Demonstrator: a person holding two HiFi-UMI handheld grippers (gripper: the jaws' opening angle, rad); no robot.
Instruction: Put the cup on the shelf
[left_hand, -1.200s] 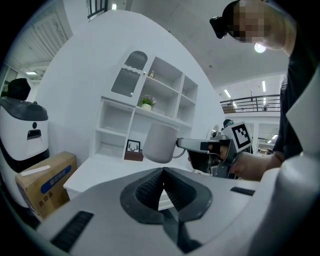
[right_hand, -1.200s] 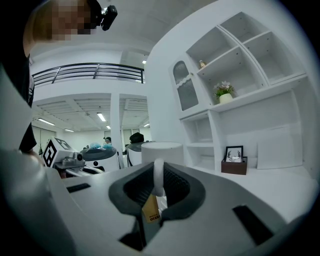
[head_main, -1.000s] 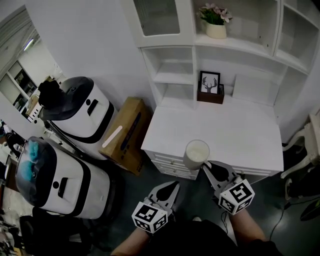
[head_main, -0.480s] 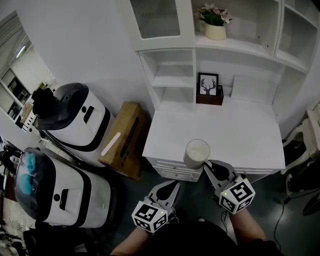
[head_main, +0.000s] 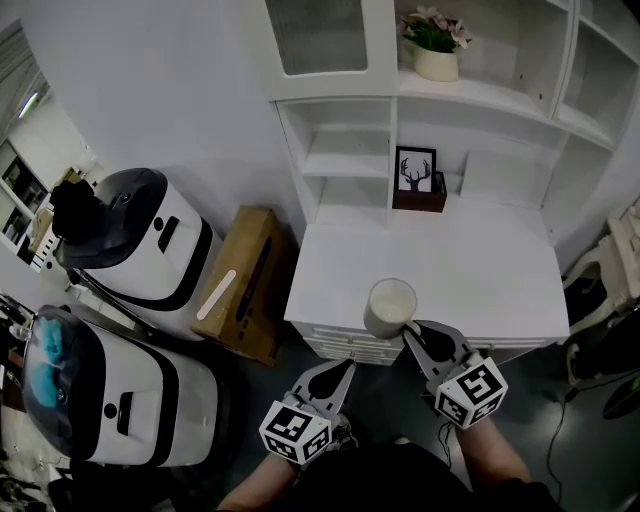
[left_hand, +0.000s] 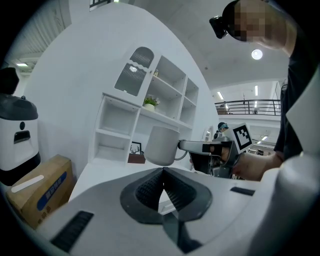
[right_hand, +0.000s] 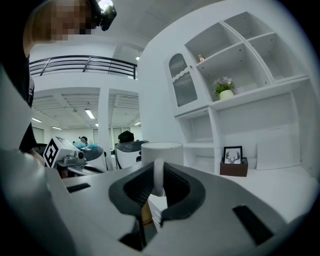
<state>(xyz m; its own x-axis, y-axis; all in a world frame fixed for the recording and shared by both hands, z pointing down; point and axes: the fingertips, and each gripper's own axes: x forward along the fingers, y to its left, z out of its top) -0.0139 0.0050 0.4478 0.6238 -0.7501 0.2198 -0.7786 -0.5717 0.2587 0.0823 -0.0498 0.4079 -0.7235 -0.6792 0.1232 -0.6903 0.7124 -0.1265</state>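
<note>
A white cup (head_main: 390, 307) hangs upright over the front edge of the white cabinet top (head_main: 480, 270); my right gripper (head_main: 412, 333) is shut on its handle. In the right gripper view the cup (right_hand: 162, 152) stands just past the jaws, its handle pinched between them. The left gripper view shows the cup (left_hand: 161, 145) held out by the right gripper (left_hand: 186, 146). My left gripper (head_main: 348, 367) sits low and left of the cup, jaws together on nothing. White shelves (head_main: 465, 95) rise behind the cabinet top.
A framed deer picture (head_main: 418, 172) in a brown holder stands at the back of the cabinet top. A potted plant (head_main: 436, 45) sits on an upper shelf. On the floor to the left are a cardboard box (head_main: 243, 280) and two white machines (head_main: 140, 245).
The view has shifted slightly; the cup and both grippers keep nearly the same pose in front of the cabinet.
</note>
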